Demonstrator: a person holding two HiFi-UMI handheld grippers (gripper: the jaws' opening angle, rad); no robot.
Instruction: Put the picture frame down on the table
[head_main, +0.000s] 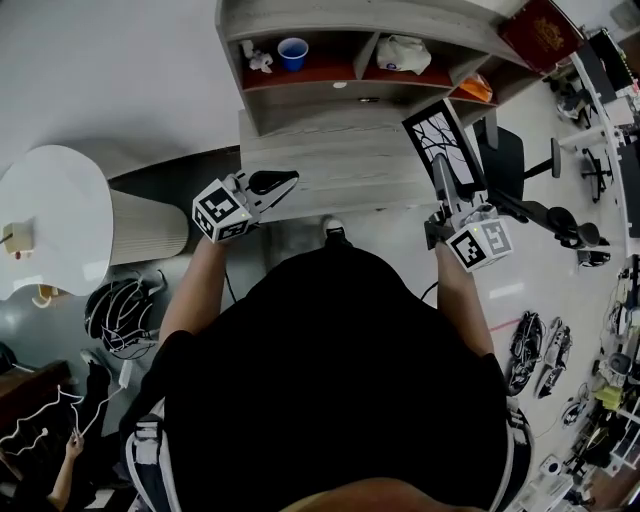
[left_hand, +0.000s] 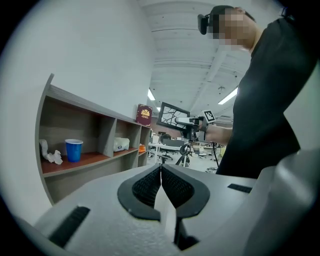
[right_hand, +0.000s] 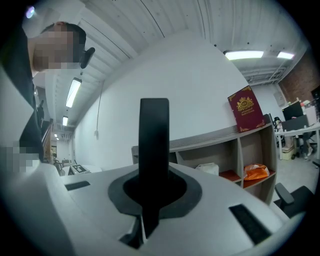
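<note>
picture frame (head_main: 441, 138) | upright in right tongs (head_main: 449, 192) | at table (head_main: 330, 165) right edge

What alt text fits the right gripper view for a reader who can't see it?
The right gripper, jaws shut, holds a dark picture frame edge-on and upright at centre. Behind stands a wooden shelf unit with a red book on top.

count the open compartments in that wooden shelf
3. Left compartment: a blue cup and a small white thing. Middle compartment: a white bundle. Right compartment: an orange thing. More may be hidden past the shelf's right end.
</note>
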